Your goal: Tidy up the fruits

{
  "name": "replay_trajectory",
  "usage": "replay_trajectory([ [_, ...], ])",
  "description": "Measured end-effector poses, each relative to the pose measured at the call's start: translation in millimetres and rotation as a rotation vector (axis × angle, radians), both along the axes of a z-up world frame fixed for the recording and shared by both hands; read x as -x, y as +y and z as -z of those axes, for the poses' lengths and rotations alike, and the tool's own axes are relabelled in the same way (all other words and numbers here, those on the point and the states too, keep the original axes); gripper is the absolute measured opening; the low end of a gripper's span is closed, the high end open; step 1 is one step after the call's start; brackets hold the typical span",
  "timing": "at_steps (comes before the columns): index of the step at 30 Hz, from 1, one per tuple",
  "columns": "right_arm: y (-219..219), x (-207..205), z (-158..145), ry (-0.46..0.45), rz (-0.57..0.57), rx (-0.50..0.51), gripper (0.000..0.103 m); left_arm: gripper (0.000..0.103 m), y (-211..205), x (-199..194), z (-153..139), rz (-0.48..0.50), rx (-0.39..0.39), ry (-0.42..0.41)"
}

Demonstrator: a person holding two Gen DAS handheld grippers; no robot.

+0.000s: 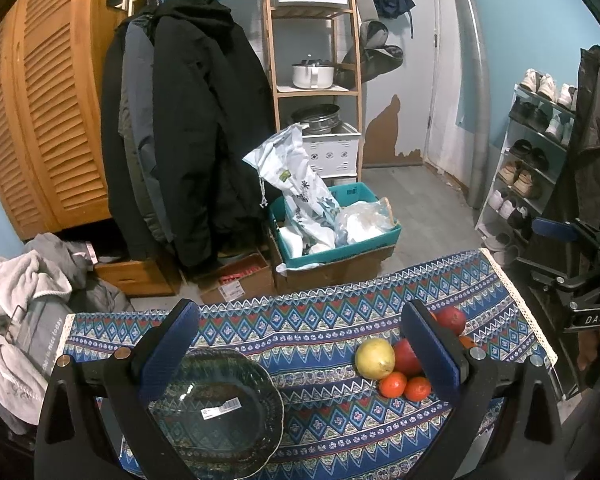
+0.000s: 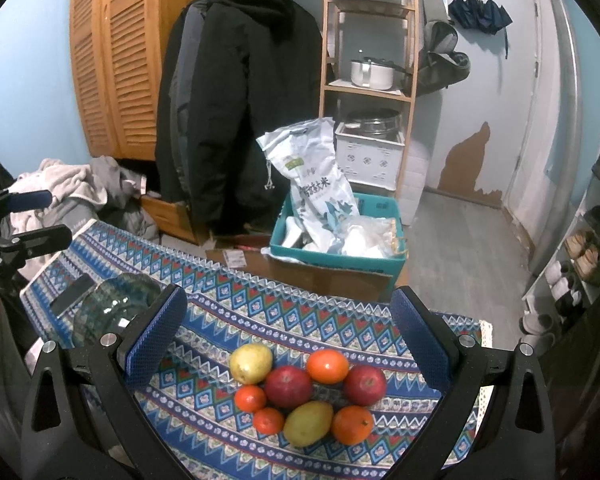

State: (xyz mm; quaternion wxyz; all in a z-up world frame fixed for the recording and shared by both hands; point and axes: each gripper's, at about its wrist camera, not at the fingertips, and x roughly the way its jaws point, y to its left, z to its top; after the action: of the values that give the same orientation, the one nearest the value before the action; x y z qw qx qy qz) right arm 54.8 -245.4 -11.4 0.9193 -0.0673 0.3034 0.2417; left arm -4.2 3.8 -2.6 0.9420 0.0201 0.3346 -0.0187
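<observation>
A cluster of fruit lies on the patterned tablecloth (image 2: 300, 320): two yellow pears (image 2: 251, 362) (image 2: 308, 423), two red apples (image 2: 288, 385) (image 2: 365, 385) and several oranges (image 2: 327, 366). My right gripper (image 2: 288, 344) is open and empty, hovering just above the fruit. A dark glass bowl (image 1: 220, 408) sits on the cloth at the left; it also shows in the right wrist view (image 2: 116, 308). My left gripper (image 1: 300, 352) is open and empty, its left finger over the bowl, its right finger in front of the fruit (image 1: 374, 358).
The table's far edge drops to a floor with a teal crate (image 2: 340, 256) on cardboard boxes. Coats hang on a rack (image 1: 180, 140). A wooden shelf (image 1: 312, 60) holds pots. A shoe rack (image 1: 532, 152) stands at the right.
</observation>
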Motion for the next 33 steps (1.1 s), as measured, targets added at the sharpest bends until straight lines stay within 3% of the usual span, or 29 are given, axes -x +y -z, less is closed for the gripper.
replay_trajectory([
  [33,9.7,3.4,4.4,0.008,-0.01,0.007,0.1,0.102,-0.8,-0.2,2.3,-0.004,-0.011,0.014],
])
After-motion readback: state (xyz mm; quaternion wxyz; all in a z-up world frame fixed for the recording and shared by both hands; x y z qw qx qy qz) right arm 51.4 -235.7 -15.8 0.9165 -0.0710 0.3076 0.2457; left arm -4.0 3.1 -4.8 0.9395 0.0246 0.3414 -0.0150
